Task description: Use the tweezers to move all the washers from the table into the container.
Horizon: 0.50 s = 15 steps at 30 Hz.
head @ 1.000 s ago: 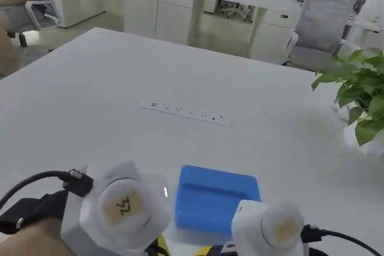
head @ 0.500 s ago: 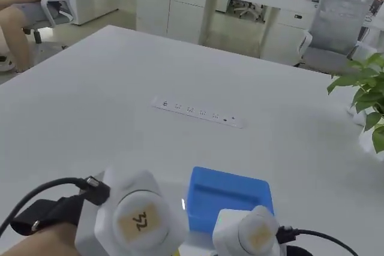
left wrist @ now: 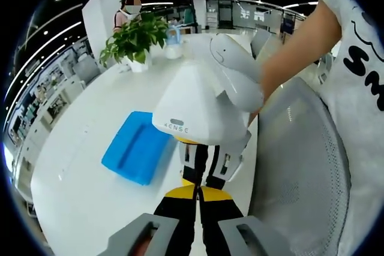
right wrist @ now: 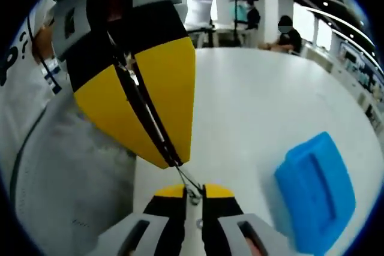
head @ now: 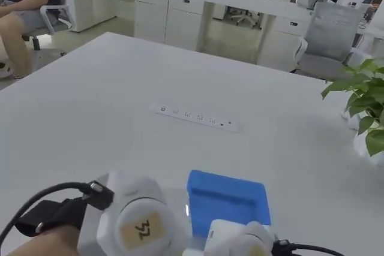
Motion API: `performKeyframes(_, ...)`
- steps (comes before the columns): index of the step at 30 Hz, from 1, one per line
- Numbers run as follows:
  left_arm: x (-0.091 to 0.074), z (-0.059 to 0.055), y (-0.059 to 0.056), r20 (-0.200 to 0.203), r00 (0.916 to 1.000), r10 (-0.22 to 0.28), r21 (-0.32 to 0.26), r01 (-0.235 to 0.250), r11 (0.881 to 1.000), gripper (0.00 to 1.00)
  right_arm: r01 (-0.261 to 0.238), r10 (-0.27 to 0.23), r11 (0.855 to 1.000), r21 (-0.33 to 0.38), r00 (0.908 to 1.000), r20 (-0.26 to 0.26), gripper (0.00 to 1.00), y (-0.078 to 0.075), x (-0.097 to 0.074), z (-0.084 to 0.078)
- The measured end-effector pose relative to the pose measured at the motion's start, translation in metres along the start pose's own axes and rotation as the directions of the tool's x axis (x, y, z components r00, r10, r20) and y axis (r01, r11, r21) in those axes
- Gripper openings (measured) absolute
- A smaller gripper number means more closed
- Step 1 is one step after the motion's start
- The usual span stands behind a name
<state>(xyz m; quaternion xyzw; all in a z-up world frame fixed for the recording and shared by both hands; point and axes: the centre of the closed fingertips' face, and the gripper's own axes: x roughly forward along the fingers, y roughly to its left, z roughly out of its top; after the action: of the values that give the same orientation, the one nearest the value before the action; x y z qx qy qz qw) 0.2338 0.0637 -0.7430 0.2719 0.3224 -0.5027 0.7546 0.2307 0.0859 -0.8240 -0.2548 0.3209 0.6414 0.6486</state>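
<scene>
Left gripper (right wrist: 174, 159) has its jaws clamped flat along the tweezers (right wrist: 150, 121); right gripper (right wrist: 193, 199) pinches their thin end. They are probably light, springy, slick steel, best gripped mid-arm. The container (right wrist: 315, 190) lies right of the right jaws.

The left gripper (left wrist: 197, 195) and right gripper (right wrist: 193, 193) meet tip to tip, each with its jaws pressed together. In the head view they sit low, at 7 and 5 o'clock. In the left gripper view the right forearm (left wrist: 294, 46) runs off toward 1 o'clock.
</scene>
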Motion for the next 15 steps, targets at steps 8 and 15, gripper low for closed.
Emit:
performKeyframes(8,-0.013,0.021,0.009,0.102,0.9919,0.076,-0.028,-0.074,0.997,0.00,0.064,-0.063,0.998,-0.025,0.9976,0.030,0.05,-0.010,-0.026,0.012)
performKeyframes(15,-0.023,0.032,0.019,0.167,0.9737,0.155,-0.085,-0.142,0.986,0.05,0.109,-0.105,0.993,-0.044,0.9912,0.081,0.05,-0.013,-0.048,0.031)
